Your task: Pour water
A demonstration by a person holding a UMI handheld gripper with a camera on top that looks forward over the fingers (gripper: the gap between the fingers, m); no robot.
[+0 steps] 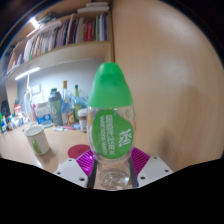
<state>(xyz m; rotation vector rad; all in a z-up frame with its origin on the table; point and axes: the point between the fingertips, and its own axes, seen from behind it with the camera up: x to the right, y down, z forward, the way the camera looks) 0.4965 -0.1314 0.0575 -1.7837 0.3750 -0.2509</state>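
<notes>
Beyond the gripper, a wide pale wall (165, 70) fills the far side of the scene, plain and warm-toned. Beside it a bookshelf (70, 35) is mounted high, its row of books standing upright and packed close together, with a strip light (27, 72) glowing under the shelf. Under the shelf runs a wooden bench (40, 158), its light brown top reaching back to the wall. Along the back of the bench stands a crowded group of bottles and jars (62, 106), too small to tell apart one by one. Nearer, a pale green cup (38, 139) sits on the bench, tilted in the wide-angle view, well apart from the gripper. A dark red round thing (79, 151) lies just behind the fingers; what it is cannot be told.

The water bottle (112, 120) stands upright right in front of the camera, clear plastic with a green cap-like top and a green label with white lettering. Its lower body sits between the two fingers of the gripper (112, 168), and the magenta pads (88, 160) press against it on both sides, so the gripper is clenched on the water bottle. The bottle's base is hidden below the fingers.
</notes>
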